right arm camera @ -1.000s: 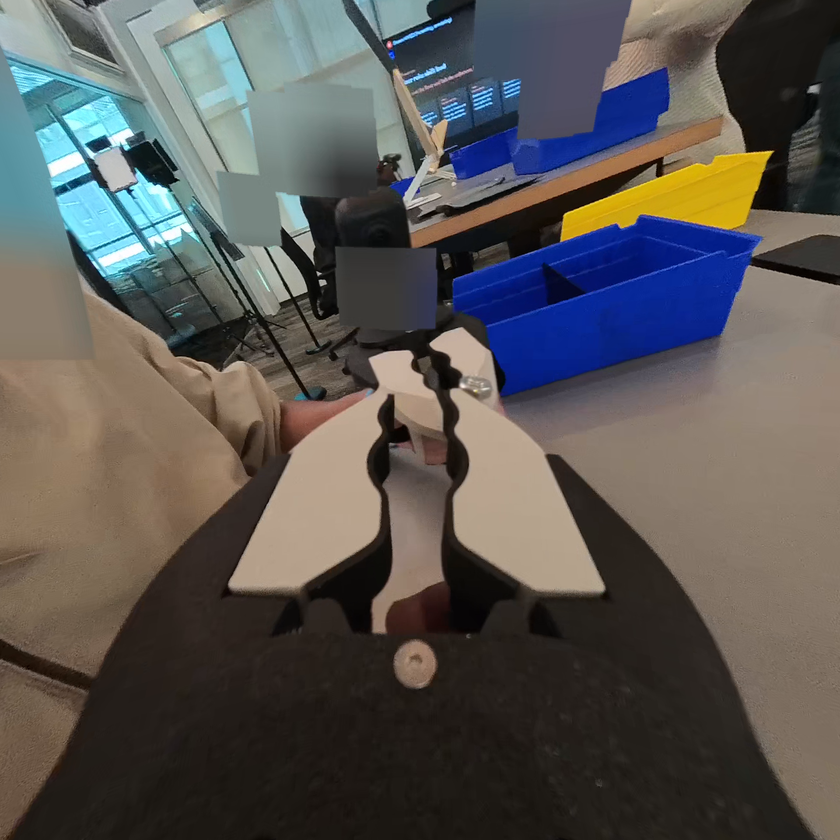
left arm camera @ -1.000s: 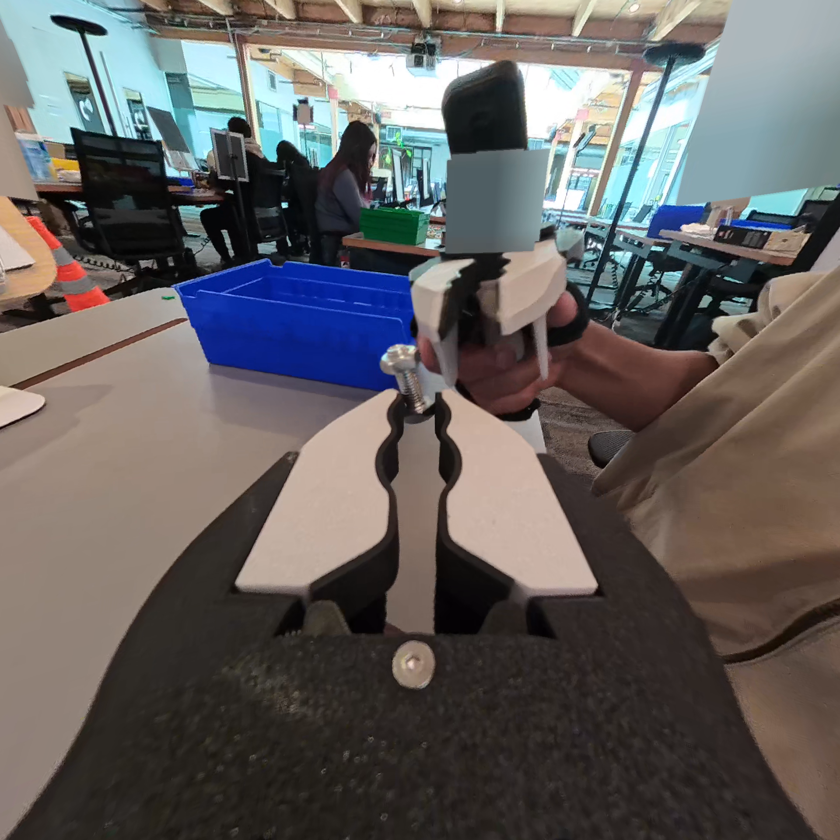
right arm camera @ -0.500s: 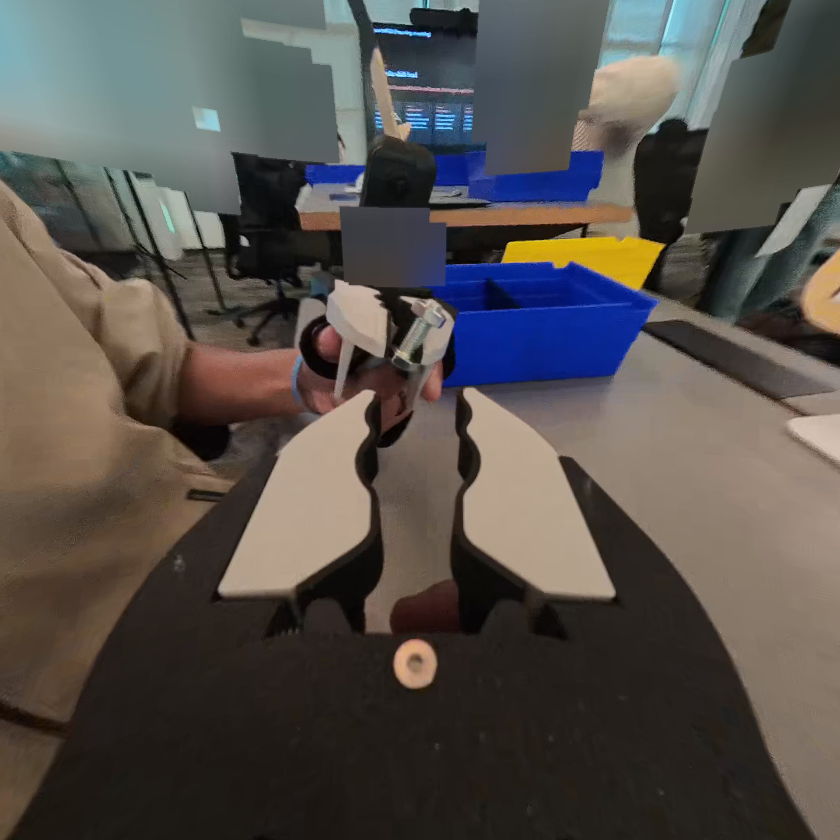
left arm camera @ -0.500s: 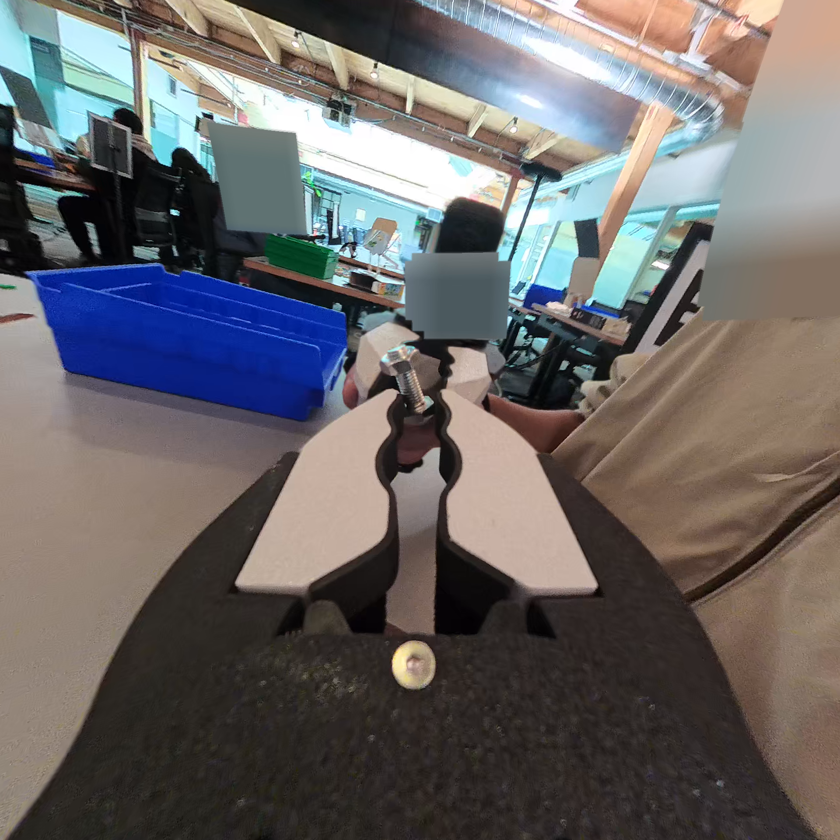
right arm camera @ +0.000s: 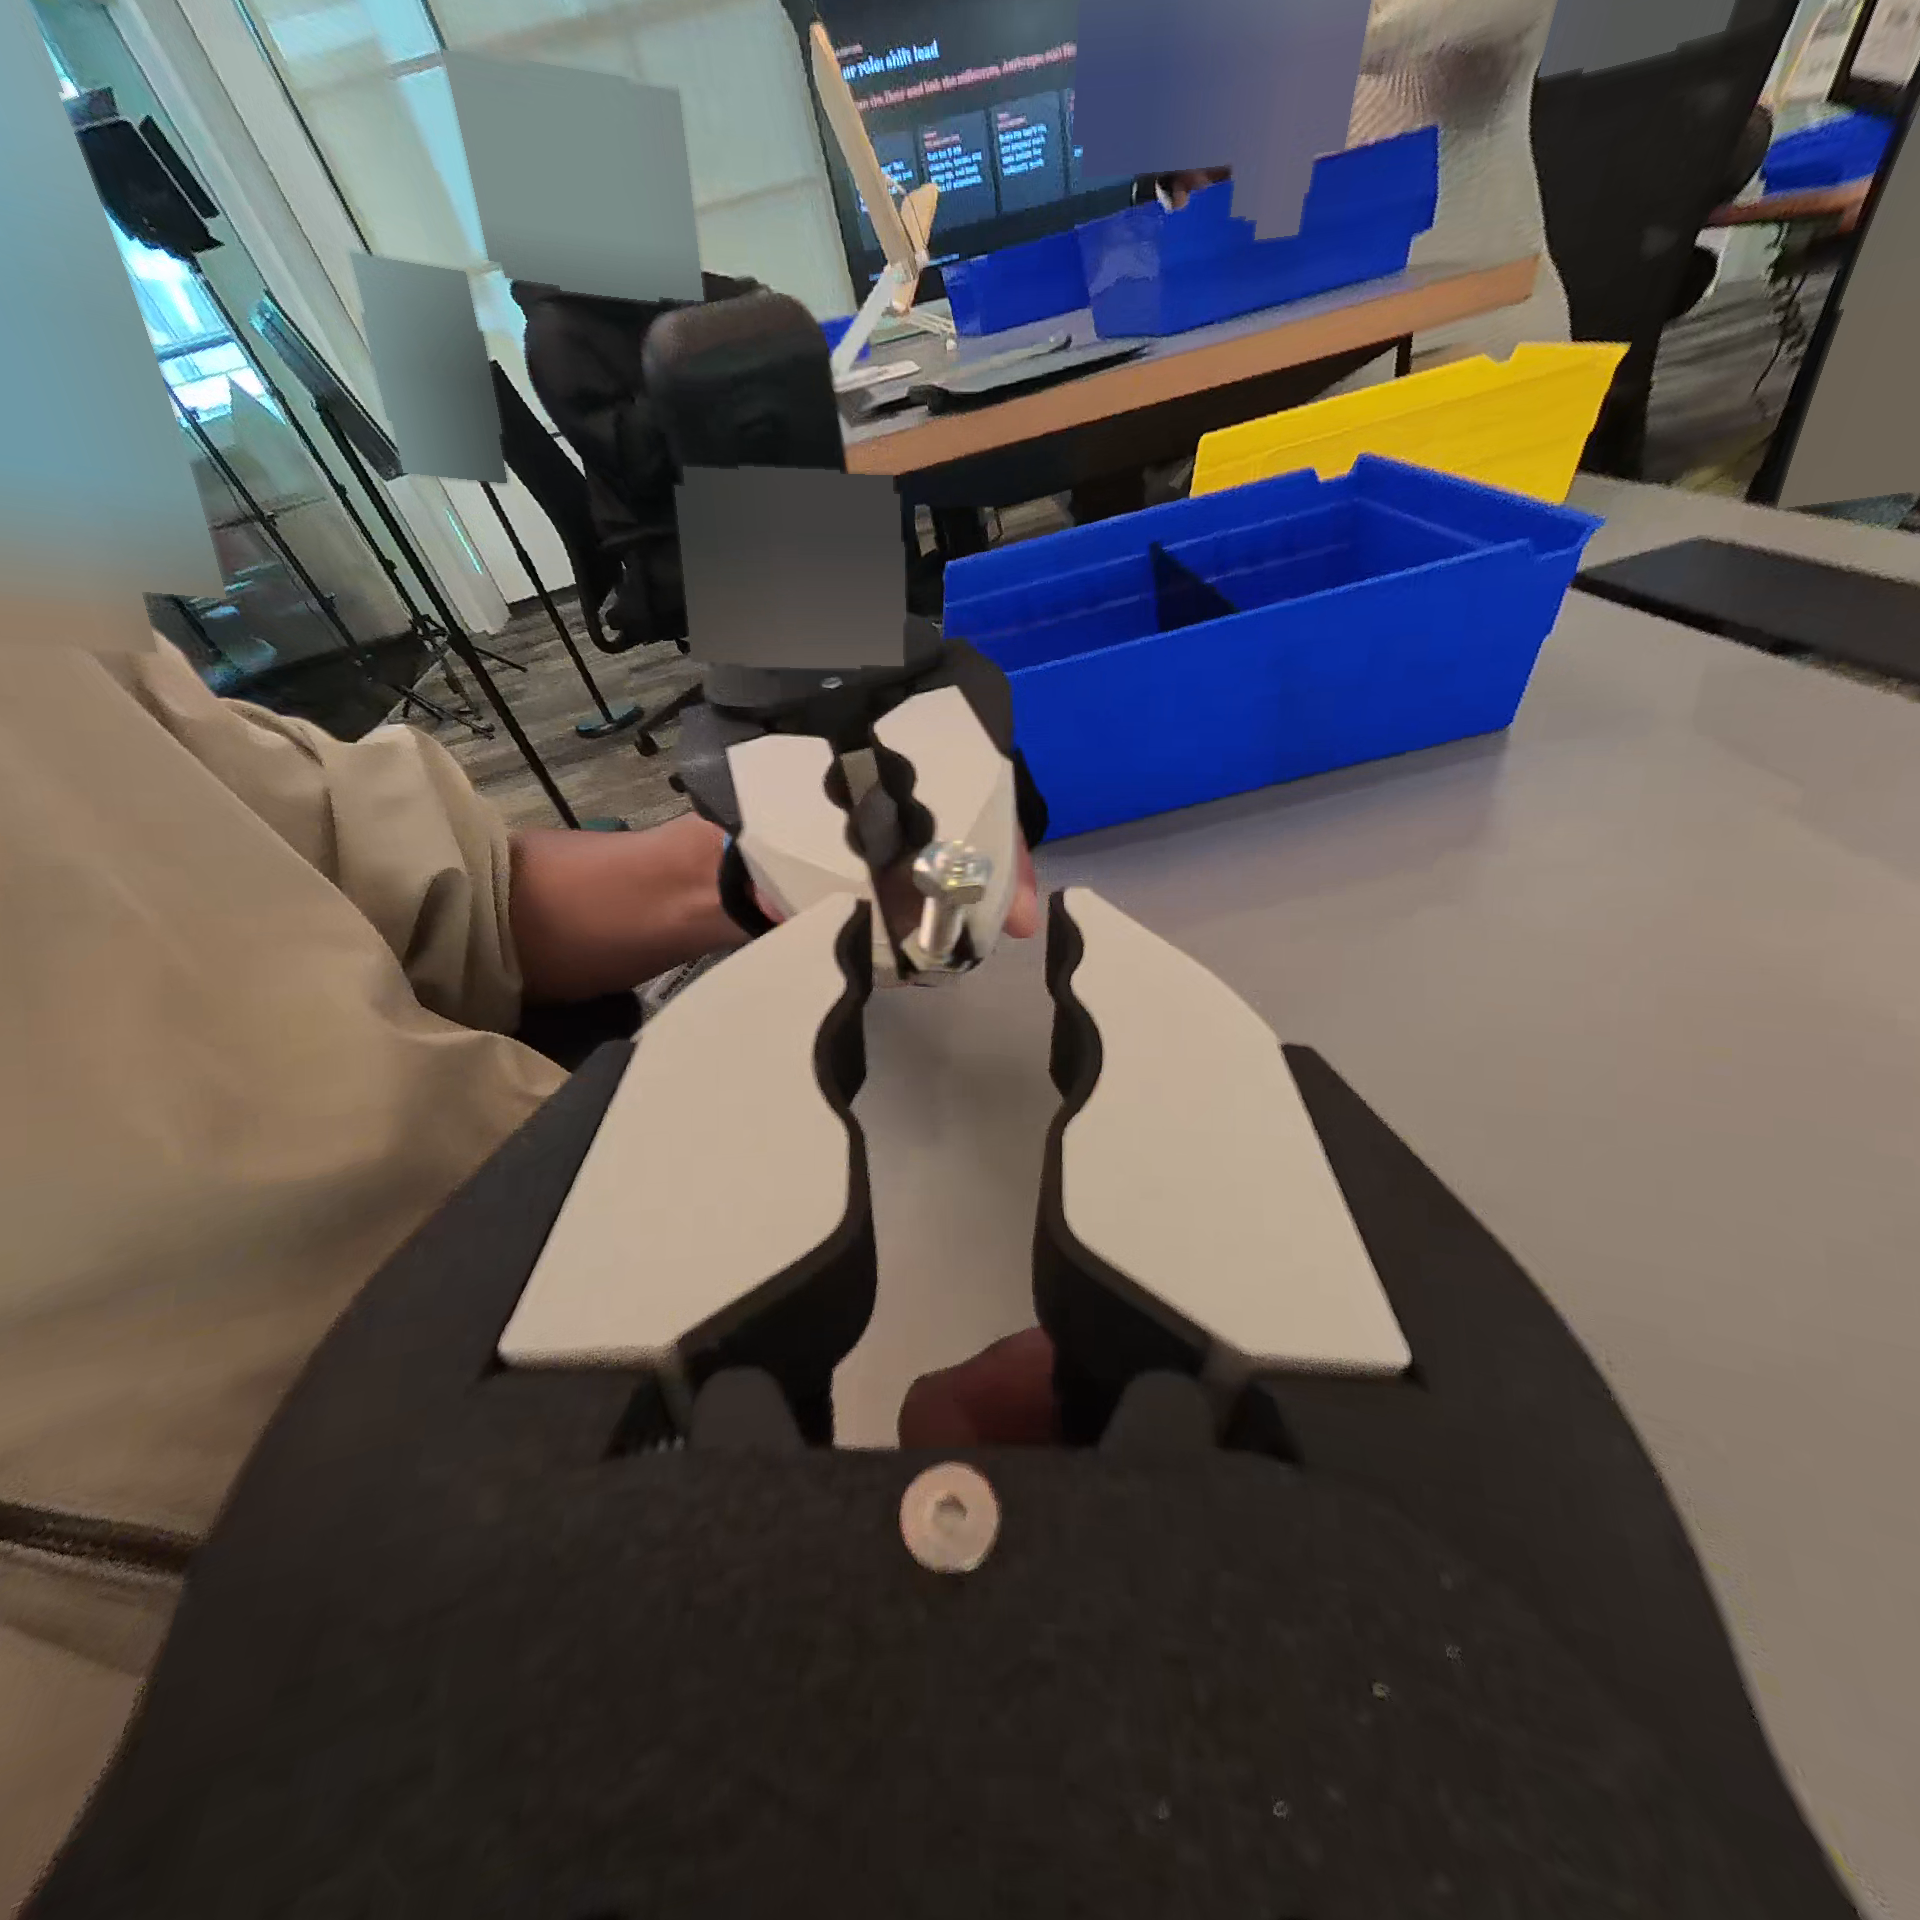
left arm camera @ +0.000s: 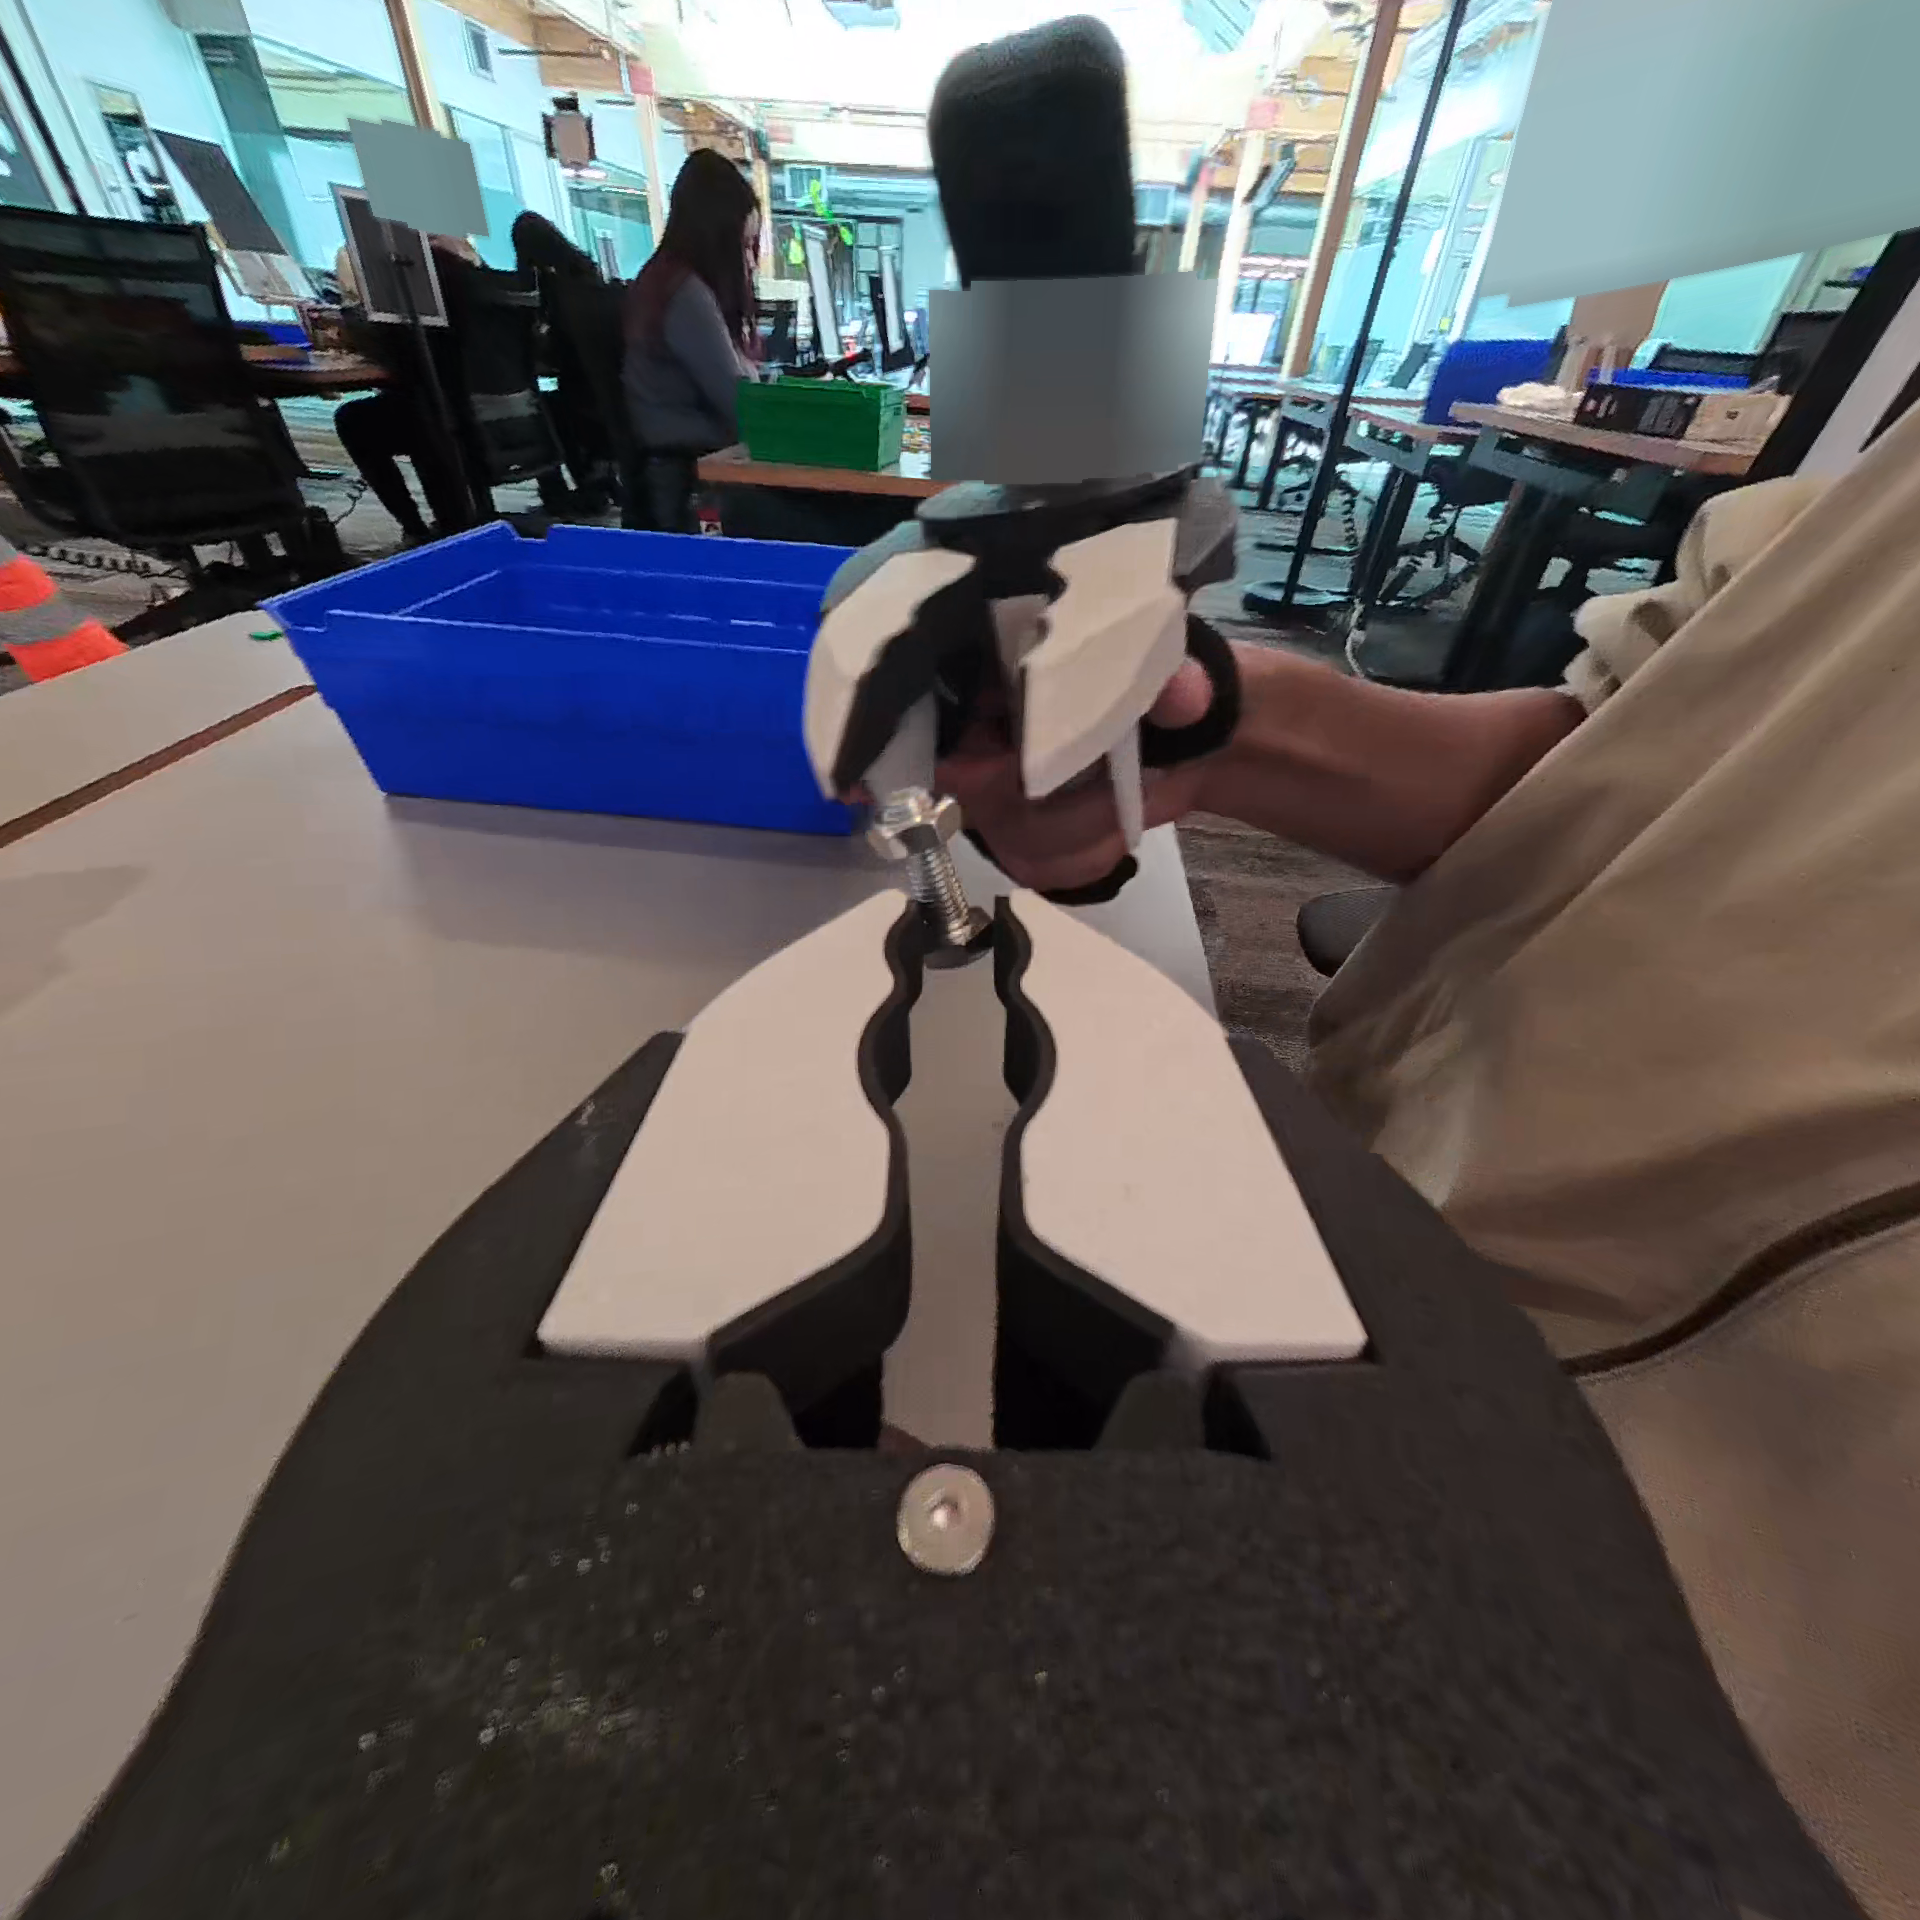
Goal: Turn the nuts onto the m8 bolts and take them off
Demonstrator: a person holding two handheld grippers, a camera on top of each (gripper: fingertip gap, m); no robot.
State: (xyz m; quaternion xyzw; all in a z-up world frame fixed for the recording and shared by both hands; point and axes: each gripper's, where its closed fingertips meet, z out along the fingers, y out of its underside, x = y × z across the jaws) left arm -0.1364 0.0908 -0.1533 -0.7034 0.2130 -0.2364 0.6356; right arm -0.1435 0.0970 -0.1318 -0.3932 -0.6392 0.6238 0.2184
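Steel bolt (left arm camera: 928, 858), hard and slippery, is pinched near its nut (left arm camera: 957, 951) by the left gripper (left arm camera: 954, 935); the right gripper (right arm camera: 951, 935) is spread wide, empty

Your left gripper (left arm camera: 953, 928) has white fingers (left arm camera: 771, 1143) with black inner pads on a speckled black body, and your right gripper (right arm camera: 951, 914) is the same. The bolt (left arm camera: 928, 871) is shiny silver. The bin (left arm camera: 582, 675) is bright blue, the table (left arm camera: 312, 1039) pale grey, your sleeve (left arm camera: 1662, 935) beige. A yellow bin (right arm camera: 1434, 421) sits behind.
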